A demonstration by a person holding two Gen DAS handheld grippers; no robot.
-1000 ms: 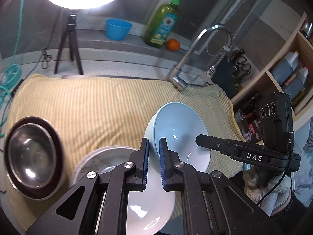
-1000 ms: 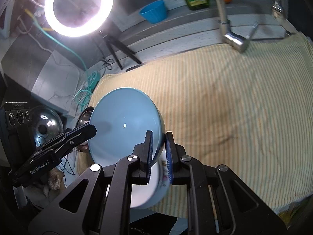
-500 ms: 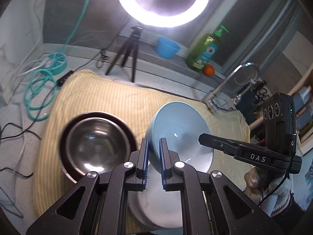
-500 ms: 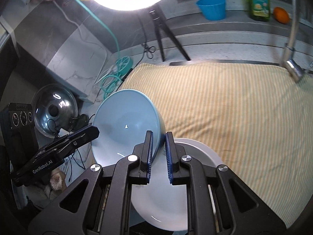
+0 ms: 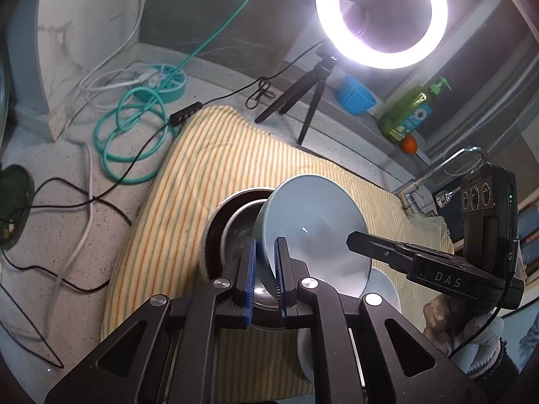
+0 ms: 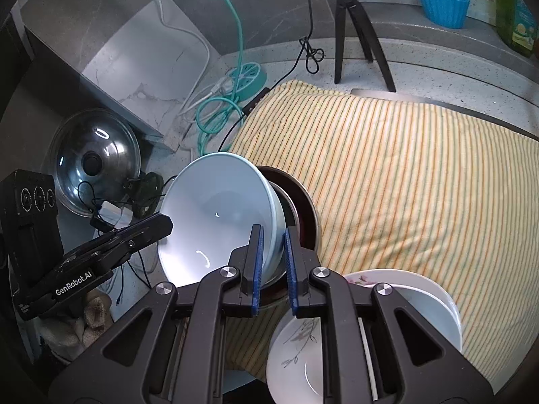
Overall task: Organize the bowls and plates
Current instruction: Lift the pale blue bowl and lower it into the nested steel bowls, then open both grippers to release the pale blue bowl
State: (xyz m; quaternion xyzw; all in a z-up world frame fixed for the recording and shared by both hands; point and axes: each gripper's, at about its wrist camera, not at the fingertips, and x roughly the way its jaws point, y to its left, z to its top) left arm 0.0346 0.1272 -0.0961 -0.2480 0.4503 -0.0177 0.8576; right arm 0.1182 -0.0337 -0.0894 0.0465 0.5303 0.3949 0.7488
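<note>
speckled grey desk (image 5: 50,222) | striped yellow cloth (image 6: 404,175) | lit ring light (image 5: 380,17) on tripod (image 6: 353,23) | grey marbled wall (image 6: 128,47) | teal cable (image 5: 134,128)

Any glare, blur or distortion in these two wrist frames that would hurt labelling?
Left wrist view: the ring light blows out white at top right, and the steel bowl behind the light blue bowl is smeared. Right wrist view: no lamp in frame, the striped cloth is sharp, with small glints inside the blue bowl. Both views show fisheye bending and dark corners.

glossy glazed bowl (image 5: 316,222), striped cloth (image 6: 404,175)
</note>
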